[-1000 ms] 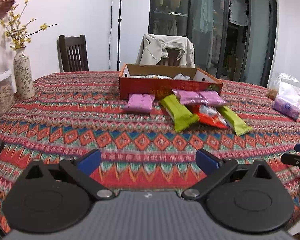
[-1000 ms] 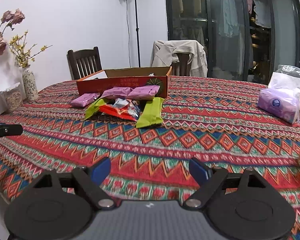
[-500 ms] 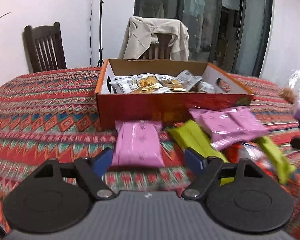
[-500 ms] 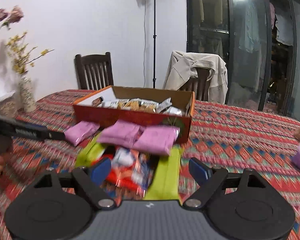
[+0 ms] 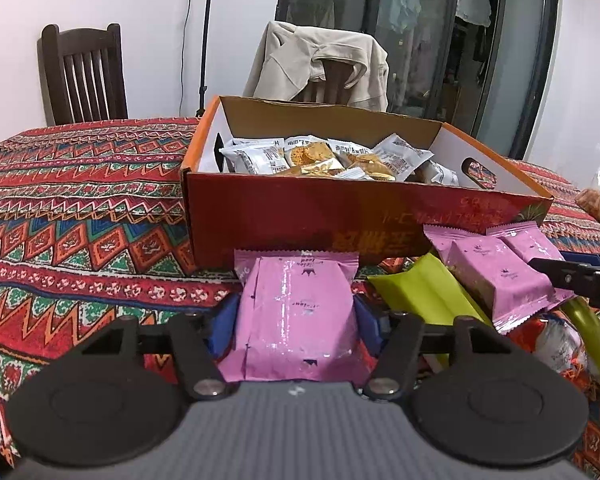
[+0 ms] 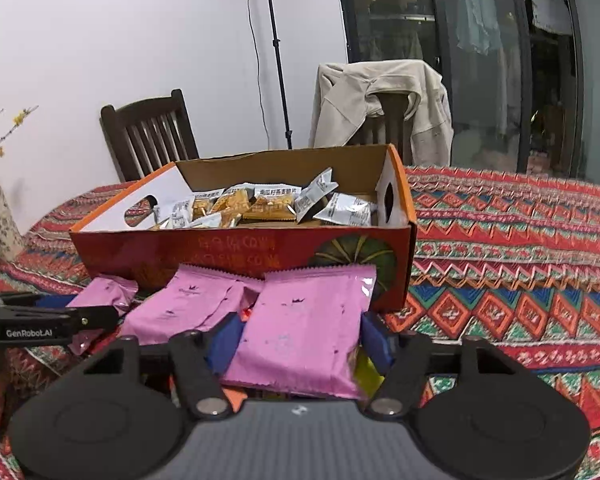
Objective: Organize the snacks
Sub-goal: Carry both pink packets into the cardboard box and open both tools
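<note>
A cardboard box [image 5: 340,216] with red outer walls sits on a table under a bright zigzag-patterned cloth [image 5: 80,200], open at the top and partly filled with small white and gold snack packets [image 5: 320,158]. Loose snacks lie heaped on the cloth against the box's near wall, probably waiting to be sorted into it. In the left wrist view, the left gripper [image 5: 296,320] reaches toward that near wall; a pink packet [image 5: 296,312] lies flat in front of the box, just touching it, and sits squarely between the blue pads. The jaws have just been closing and the pads meet the packet's two long sides, so it appears clamped on this packet. Beside it, toward the box's right end, lie a green packet [image 5: 424,296], two more pink packets and a red wrapper. In the right wrist view, the right gripper [image 6: 298,338] faces the same wall near the box's right corner; its jaws have also just been closing, and the pads press the sides of a second pink packet [image 6: 304,328] that rests on top of the heap, leaning against the box. Gripping each packet across its narrow width likely gives a firm hold for lifting it over the wall. A chair draped with a beige jacket [image 6: 380,104] stands behind the box
</note>
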`<state>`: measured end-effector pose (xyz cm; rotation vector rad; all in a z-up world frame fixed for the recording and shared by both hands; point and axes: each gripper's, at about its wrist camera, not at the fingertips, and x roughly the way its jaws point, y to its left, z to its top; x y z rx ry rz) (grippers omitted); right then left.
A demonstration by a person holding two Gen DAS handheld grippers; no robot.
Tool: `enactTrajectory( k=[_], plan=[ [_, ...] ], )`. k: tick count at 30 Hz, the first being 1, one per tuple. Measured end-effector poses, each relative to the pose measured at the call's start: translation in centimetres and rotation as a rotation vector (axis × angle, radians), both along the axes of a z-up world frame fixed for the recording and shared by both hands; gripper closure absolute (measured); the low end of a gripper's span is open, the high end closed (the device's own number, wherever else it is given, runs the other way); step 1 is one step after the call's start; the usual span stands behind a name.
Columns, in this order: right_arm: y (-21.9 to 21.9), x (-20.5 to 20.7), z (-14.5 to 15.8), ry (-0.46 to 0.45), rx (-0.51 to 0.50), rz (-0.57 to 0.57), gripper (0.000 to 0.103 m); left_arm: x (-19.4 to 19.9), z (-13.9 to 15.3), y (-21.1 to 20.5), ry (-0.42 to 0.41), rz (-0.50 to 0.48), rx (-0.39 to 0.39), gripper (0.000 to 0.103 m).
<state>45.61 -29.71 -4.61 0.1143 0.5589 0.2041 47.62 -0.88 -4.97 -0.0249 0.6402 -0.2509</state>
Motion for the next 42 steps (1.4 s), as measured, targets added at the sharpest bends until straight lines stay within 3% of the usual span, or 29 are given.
enactTrajectory(
  k=[7, 11, 19, 25, 32, 42],
  plan=[
    [-0.6, -0.6, 0.4, -0.007, 0.032, -0.003, 0.043, -0.6, 0.4, 0.6, 0.019, 0.042, -0.005, 0.041],
    [-1.5, -1.5, 1.3, -0.025, 0.053, -0.031, 0.043, -3.6, 2.5, 1.5, -0.004, 0.078, -0.041, 0.041],
    [-3.5, -9.8, 4.4, -0.122, 0.09, -0.024, 0.043, -14.8, 5.7, 1.1, -0.073, 0.073, -0.107, 0.041],
    [-3.6, -16.8, 4.4, -0.119, 0.061, 0.04, 0.043, -21.0, 6.1, -0.1, -0.055, 0.091, -0.117, 0.041],
    [-4.6, -23.0, 3.8, -0.118, 0.078, 0.056, 0.043, -24.9, 7.2, -1.1, -0.067, 0.087, -0.082, 0.041],
    [-5.9, -26.7, 4.9, -0.177, 0.118, 0.059, 0.043, -27.2, 9.4, -2.4, -0.135, 0.06, -0.064, 0.041]
  ],
)
